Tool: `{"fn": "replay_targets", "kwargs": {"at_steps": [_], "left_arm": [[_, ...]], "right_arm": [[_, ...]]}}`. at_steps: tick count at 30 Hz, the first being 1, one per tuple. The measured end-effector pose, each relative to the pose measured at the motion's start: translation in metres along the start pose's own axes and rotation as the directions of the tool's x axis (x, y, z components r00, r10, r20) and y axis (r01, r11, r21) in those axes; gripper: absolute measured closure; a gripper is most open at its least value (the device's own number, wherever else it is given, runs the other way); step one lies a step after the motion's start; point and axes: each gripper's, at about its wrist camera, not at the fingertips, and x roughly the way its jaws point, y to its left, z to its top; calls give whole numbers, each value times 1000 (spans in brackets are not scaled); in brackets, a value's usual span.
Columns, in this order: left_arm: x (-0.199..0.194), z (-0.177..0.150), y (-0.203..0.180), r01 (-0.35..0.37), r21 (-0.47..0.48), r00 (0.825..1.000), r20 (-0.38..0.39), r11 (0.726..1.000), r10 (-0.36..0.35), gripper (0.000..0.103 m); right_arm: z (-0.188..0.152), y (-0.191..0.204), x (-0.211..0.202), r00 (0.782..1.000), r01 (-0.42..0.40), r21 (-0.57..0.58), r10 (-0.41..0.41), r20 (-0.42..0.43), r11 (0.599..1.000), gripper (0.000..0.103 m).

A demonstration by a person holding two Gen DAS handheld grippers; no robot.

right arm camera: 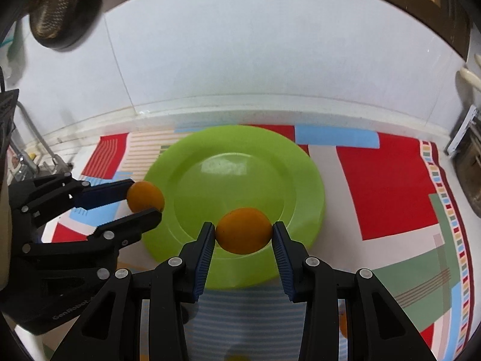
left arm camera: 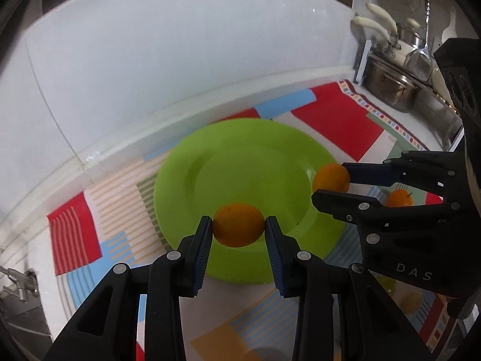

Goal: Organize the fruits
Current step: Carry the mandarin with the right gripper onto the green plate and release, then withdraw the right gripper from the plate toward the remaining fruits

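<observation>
Two grippers, left gripper [left arm camera: 237, 225] clamped on one orange [left arm camera: 238, 224], right gripper [right arm camera: 244, 231] clamped on a second orange [right arm camera: 243, 230]; both oranges above one green plate [right arm camera: 303, 180]; third orange [left arm camera: 399, 198] on patterned cloth [right arm camera: 390, 180]

The left tool [left arm camera: 239, 229] points steeply down, and its two blue pads are pressed on the sides of an orange [left arm camera: 238, 224], with the jaws only a little apart. The right tool [right arm camera: 244, 231] is tilted down in the same way and clamps a second orange [right arm camera: 243, 230]. The two tools are side by side, close together.
</observation>
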Motion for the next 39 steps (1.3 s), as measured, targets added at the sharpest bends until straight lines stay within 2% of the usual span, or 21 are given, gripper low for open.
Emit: {"fn": "replay_targets", "kwargs": {"at_steps": [7,12,15,17,23,29,39], "left_arm": [[21,-2,1,22,20,999,-49,1000,-21,67],[28,-2,1,30,22,997,-67,999,-28,67],[25,-3,-1,16,25,999,-50,1000,-15,58],[22,-3,-1,6,24,999,-40,1000,-5,55],[-6,-6,0,6,-10,1000,-2,1000,-6,54],[-47,-14,-7,-11,-34,997,70,999,13,50],[-103,-33,-24,-7,-76,985,172,997,20,45]], "right_arm": [[-1,-5,23,999,2,4,-2,-54,1000,63],[-3,-5,30,998,7,3,-7,-63,1000,63],[-3,-6,26,999,5,5,-5,-45,1000,61],[-4,-6,22,999,14,9,-14,-36,1000,57],[-11,-8,-3,1000,19,26,-19,16,999,57],[-20,-5,-37,997,2,51,-7,81,999,57],[-41,3,-93,983,-1,74,-12,181,997,57]]}}
